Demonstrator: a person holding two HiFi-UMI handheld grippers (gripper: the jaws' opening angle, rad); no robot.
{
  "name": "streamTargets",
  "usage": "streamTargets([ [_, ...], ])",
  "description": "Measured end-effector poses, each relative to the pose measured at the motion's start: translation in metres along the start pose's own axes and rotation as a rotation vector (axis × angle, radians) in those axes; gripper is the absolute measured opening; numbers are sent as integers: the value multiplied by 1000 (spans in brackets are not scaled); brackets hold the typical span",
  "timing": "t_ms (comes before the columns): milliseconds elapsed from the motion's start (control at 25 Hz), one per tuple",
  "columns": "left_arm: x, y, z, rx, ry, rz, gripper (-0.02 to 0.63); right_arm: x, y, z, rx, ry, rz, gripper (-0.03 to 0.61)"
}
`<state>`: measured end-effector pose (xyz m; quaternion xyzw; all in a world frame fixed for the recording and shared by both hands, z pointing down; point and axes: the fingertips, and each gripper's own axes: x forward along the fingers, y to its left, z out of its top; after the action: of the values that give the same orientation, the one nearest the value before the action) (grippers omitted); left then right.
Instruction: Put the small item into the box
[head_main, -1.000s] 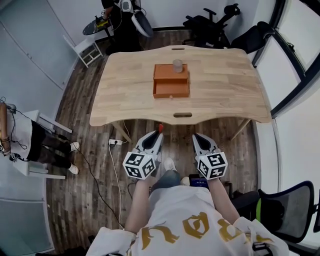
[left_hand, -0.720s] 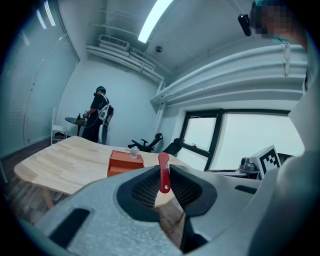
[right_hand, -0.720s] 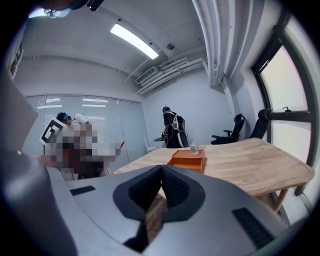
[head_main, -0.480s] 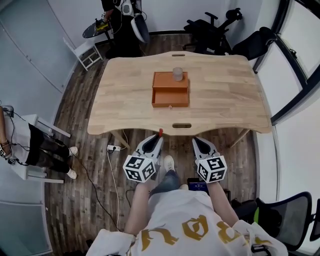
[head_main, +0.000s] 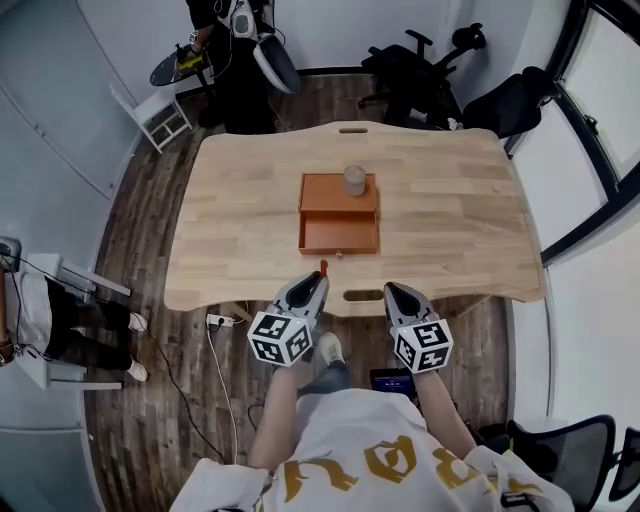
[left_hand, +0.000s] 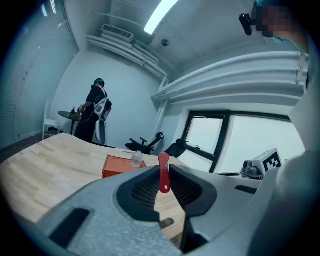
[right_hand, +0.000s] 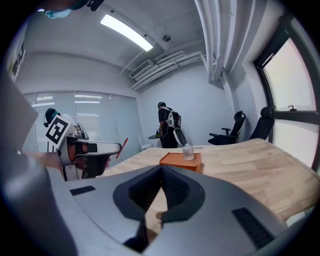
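Note:
An orange box (head_main: 339, 212) with a pulled-out drawer sits in the middle of the wooden table (head_main: 230, 220); it also shows as the box (left_hand: 117, 166) and the box (right_hand: 180, 161). A small clear jar (head_main: 354, 180) stands on its top. My left gripper (head_main: 320, 272) hovers at the table's near edge, shut on a small red tag (left_hand: 163, 172) that sticks up between its tips. My right gripper (head_main: 391, 291) is beside it, shut with nothing in it.
A person (head_main: 232, 40) stands beyond the table's far left corner near a white chair (head_main: 150, 112). Black office chairs (head_main: 415, 60) stand behind the table. Another person (head_main: 60, 320) sits at the left. Cables (head_main: 215, 330) lie on the wooden floor.
Both grippers have come forward from over the floor to the table's near edge, and the table and box now lie closer. The left gripper still grips the red tag.

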<state>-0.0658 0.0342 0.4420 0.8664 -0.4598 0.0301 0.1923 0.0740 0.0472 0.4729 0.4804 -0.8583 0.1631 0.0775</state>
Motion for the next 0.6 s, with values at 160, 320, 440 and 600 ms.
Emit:
streamTargets([
  [160,37,36,17,-11,29,-17,58,48,-16,20,18,1,-18,12],
  [320,65,69,39,-11,33,-39,58,91,-21,37,18,11,-26,12],
  [440,86,91,52,-8,32,-60,58,121,-27,44,13,22,-39,12],
  [600,107,117,53,-9,61,-79,58,148,-37,44,43,25,-77,12],
])
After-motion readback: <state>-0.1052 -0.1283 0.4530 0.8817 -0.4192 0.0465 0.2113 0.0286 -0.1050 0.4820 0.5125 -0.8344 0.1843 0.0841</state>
